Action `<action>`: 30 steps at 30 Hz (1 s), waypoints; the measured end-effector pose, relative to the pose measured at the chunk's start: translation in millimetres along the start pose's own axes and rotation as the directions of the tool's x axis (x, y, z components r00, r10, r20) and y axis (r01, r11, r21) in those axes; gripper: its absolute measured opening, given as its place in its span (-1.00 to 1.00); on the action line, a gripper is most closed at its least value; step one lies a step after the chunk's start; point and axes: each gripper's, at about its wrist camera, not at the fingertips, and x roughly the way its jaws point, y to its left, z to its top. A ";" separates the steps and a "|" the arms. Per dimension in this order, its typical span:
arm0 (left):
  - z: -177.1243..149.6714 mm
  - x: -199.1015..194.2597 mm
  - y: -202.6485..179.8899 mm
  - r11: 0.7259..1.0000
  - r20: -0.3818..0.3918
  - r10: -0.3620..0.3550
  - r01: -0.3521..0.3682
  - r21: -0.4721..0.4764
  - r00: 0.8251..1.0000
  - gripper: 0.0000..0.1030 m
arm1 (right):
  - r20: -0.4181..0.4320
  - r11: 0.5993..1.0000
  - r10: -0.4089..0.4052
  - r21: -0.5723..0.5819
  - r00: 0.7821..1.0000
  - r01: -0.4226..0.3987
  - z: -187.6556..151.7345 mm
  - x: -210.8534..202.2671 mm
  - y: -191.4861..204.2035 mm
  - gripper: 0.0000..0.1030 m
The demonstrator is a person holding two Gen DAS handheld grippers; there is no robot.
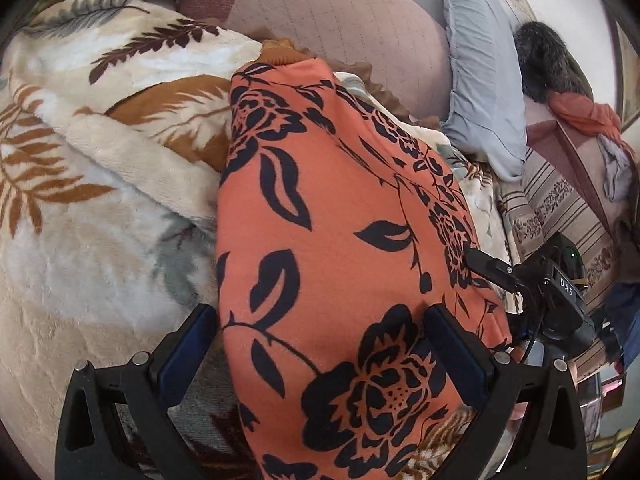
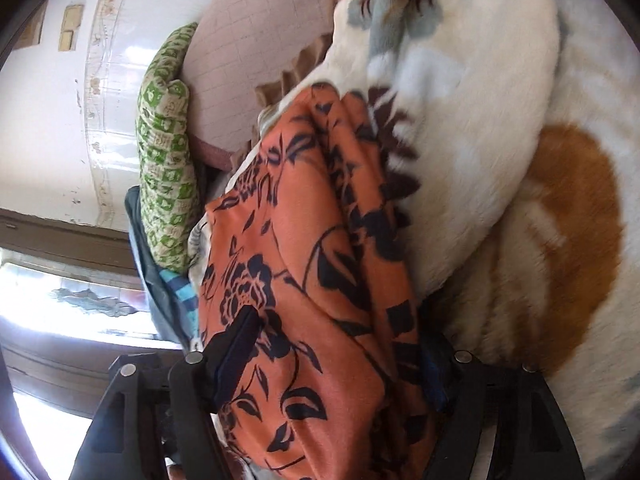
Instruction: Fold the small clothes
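Orange flowered garment [image 1: 340,220] lies folded lengthwise on the leaf-print blanket [image 1: 100,160], flanked by both tools, left gripper [image 1: 320,344] spread wide and right gripper [image 2: 332,352] likewise spread, neither pinching, apparently having laid it flat

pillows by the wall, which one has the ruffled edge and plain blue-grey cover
The blue-grey pillow, leaning right of the pink quilted pillow. It alone is plain with a frilled border; the pink one has a stitched grid, and the green patterned pillow has a printed design.
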 end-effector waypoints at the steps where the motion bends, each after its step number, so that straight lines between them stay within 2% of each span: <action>1: 0.1 0.3 -0.6 1.000 0.001 -0.007 0.007 0.000 1.000 1.00 | 0.013 1.000 -0.014 -0.018 1.000 0.014 -2.5 0.9 3.4 0.45; 3: 0.1 -0.9 -1.2 1.000 0.013 -0.025 0.025 -0.006 1.000 0.98 | 0.017 0.999 -0.012 -0.040 1.000 0.013 -6.0 2.6 9.5 0.42; 5: -1.2 -3.4 -4.5 0.999 0.035 -0.032 0.032 0.000 0.999 0.82 | 0.027 0.999 -0.014 -0.047 1.000 0.015 -9.2 3.1 13.2 0.20; 8: -4.3 -7.5 -9.2 0.999 0.057 0.004 -0.006 0.037 0.998 0.57 | 0.061 0.994 -0.067 -0.086 0.996 0.072 -13.1 0.8 22.9 -0.03; 13: -2.9 -21.6 -11.7 0.998 0.115 0.006 -0.013 0.058 0.993 0.14 | 0.133 0.982 -0.093 -0.152 0.987 0.113 -17.9 -9.8 44.2 -0.16; 20: -5.9 -46.0 -23.4 0.992 0.179 0.011 -0.034 0.125 0.984 0.04 | 0.209 0.957 -0.115 -0.238 0.971 0.165 -27.7 -20.3 75.3 -0.20; 30: -11.7 -99.3 -44.1 0.982 0.289 -0.017 -0.039 0.186 0.957 0.03 | 0.296 0.927 -0.096 -0.320 0.950 0.193 -49.1 -43.1 109.1 -0.21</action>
